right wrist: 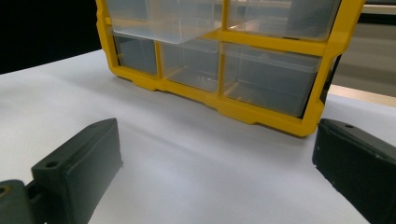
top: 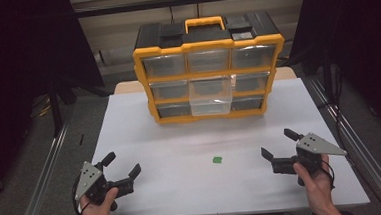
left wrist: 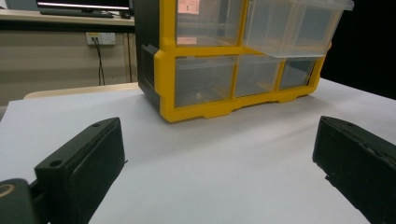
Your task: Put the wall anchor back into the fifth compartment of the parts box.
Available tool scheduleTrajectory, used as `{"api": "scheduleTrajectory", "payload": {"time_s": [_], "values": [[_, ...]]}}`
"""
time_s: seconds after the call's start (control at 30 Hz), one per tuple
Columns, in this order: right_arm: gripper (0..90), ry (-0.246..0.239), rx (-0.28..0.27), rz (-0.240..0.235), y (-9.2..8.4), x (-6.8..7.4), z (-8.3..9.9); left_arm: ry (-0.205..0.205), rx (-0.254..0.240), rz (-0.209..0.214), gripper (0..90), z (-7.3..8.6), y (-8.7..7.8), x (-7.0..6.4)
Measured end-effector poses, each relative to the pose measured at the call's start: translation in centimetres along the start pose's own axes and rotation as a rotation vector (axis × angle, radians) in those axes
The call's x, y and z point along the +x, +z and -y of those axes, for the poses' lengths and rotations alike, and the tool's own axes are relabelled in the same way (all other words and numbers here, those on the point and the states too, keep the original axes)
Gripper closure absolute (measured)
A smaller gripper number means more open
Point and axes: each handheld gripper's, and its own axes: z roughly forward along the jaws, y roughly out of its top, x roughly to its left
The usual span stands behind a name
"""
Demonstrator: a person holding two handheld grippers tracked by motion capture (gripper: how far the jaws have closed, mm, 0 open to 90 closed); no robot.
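Observation:
A yellow and black drawer organizer (top: 208, 66) stands at the far side of the white table (top: 180, 138), with clear drawers in three rows. Its middle drawer (top: 209, 99) is pulled out toward me. A small green piece (top: 217, 160) lies on the table in front of it. My left gripper (top: 122, 164) rests near the front left, held by a hand, jaws wide open and empty. My right gripper (top: 279, 143) rests near the front right, also open with nothing between its jaws. The organizer (left wrist: 233, 60) fills the far part of the left gripper view, and the organizer (right wrist: 224, 60) likewise the right gripper view.
Metal rails (top: 42, 171) run along both sides of the table. Dark curtains hang at left and right. A wall socket with a cable (left wrist: 99, 39) is behind the table.

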Motion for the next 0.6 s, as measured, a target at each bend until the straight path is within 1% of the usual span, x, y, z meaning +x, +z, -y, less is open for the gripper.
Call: {"api": "scheduleTrajectory", "payload": {"time_s": [0.1, 0.13, 0.17, 0.2, 0.3, 0.37, 0.4, 0.43, 0.47, 0.5, 0.53, 0.57, 0.6], "values": [[0.7, -0.003, 0.019, -0.019, 0.3, 0.1, 0.1, 0.005, 0.008, -0.001, 2.2, 0.1, 0.2, 0.0], [0.6, -0.002, 0.023, -0.020, 0.4, 0.1, 0.1, 0.015, 0.018, -0.001, 2.2, 0.0, 0.2, 0.0], [0.4, 0.000, 0.032, -0.026, 0.4, 0.1, 0.1, 0.010, 0.026, 0.011, 2.2, 0.1, 0.4, 0.1], [0.1, 0.007, 0.037, -0.032, 0.5, 0.0, 0.2, 0.012, 0.033, -0.003, 2.2, 0.1, 0.5, 0.1], [0.1, 0.022, 0.059, -0.060, 0.8, 0.0, 0.2, 0.015, 0.036, -0.004, 2.2, 0.2, 0.5, 0.1], [0.2, 0.017, 0.077, -0.084, 1.0, 0.1, 0.2, 0.015, 0.043, -0.005, 2.2, 0.2, 0.6, 0.0], [0.2, 0.017, 0.077, -0.084, 1.0, 0.1, 0.2, 0.015, 0.043, -0.005, 2.3, 0.2, 0.6, 0.0], [0.2, 0.020, 0.090, -0.098, 1.1, 0.1, 0.2, 0.024, 0.045, -0.003, 2.3, 0.2, 0.6, 0.0], [0.6, 0.032, 0.112, -0.130, 1.4, 0.3, 0.2, 0.020, 0.053, -0.004, 2.3, 0.2, 0.5, -0.3], [0.6, 0.032, 0.112, -0.130, 1.4, 0.3, 0.2, 0.020, 0.053, -0.004, 2.3, 0.2, 0.5, -0.3], [0.8, 0.035, 0.136, -0.154, 1.6, 0.5, 0.2, 0.019, 0.062, -0.028, 2.3, 0.3, 0.5, -0.2], [0.8, 0.035, 0.136, -0.154, 1.6, 0.5, 0.2, 0.019, 0.062, -0.028, 2.3, 0.3, 0.5, -0.2], [0.7, 0.026, 0.149, -0.168, 1.6, 0.5, 0.2, 0.023, 0.065, -0.024, 2.3, 0.3, 0.5, -0.2]]}}
